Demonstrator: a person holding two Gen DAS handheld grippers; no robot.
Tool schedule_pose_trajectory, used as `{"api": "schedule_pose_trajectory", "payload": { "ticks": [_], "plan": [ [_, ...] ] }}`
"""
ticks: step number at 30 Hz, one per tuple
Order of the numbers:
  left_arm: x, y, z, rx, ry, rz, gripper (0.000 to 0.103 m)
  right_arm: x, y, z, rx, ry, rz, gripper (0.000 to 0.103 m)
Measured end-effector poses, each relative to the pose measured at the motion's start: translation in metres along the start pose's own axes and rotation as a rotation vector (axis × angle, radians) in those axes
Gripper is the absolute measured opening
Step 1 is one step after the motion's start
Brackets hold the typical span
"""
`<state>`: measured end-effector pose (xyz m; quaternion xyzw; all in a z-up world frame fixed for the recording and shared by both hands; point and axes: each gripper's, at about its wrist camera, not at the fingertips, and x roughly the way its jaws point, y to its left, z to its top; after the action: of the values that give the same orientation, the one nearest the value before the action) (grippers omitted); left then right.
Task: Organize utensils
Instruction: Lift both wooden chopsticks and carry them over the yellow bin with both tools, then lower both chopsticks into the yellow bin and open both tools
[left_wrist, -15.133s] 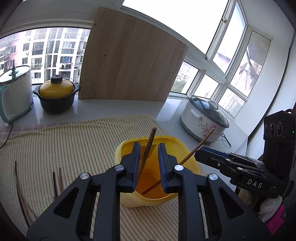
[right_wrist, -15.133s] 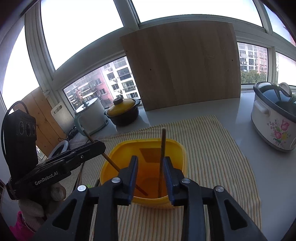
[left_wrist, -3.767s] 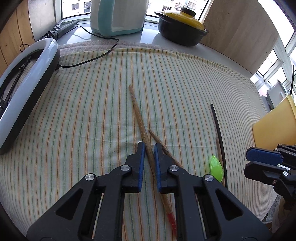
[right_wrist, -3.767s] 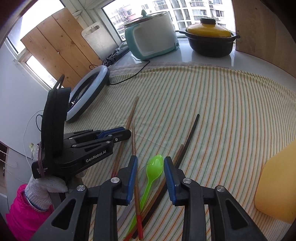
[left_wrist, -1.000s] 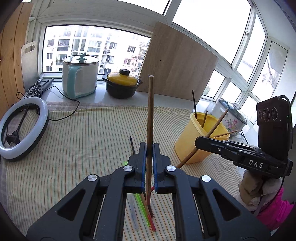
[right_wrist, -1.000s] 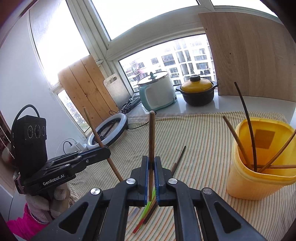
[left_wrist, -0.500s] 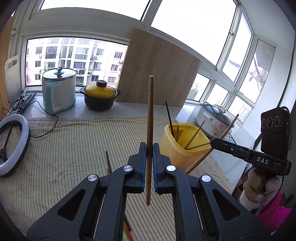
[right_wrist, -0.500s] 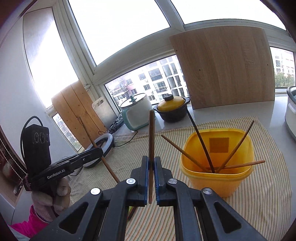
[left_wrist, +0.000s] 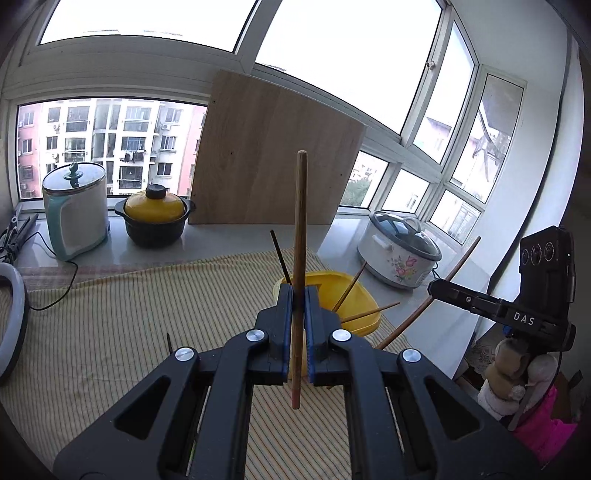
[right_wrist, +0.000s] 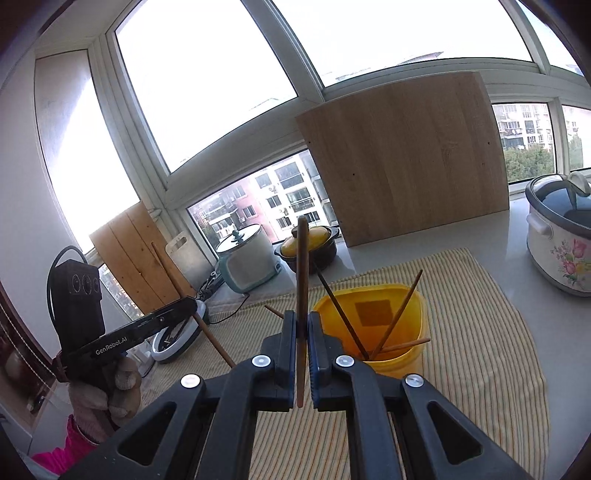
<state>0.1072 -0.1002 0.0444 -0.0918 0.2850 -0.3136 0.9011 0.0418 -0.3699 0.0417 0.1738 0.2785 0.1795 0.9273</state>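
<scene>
Two wooden chopsticks held upright near the yellow container

The left tool (left_wrist: 299, 295) pinches a brown chopstick (left_wrist: 300, 236) upright; the right tool (right_wrist: 303, 321) pinches another chopstick (right_wrist: 303, 273) likewise; both hang just short of the yellow plastic container (right_wrist: 402, 314), which holds several sticks and stands on the desk's striped cloth (right_wrist: 480, 332).

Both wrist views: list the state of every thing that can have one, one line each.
left gripper: shut on a wooden chopstick, held upright.
right gripper: shut on a second wooden chopstick, upright.
yellow container: open-topped, standing upright on the striped cloth, several chopsticks leaning inside.
black clay pot: yellow lid on.
white slow cooker: glass lid on.
teal cooker: lid on.
</scene>
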Motion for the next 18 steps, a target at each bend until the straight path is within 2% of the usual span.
{"api": "schedule_pose_trajectory", "payload": {
  "ticks": [18],
  "plan": [
    [0.024, -0.034, 0.038, 0.048, -0.059, -0.040, 0.004, -0.030, -0.016, 0.026, 0.014, -0.120, -0.059, 0.003]
  ]
}}
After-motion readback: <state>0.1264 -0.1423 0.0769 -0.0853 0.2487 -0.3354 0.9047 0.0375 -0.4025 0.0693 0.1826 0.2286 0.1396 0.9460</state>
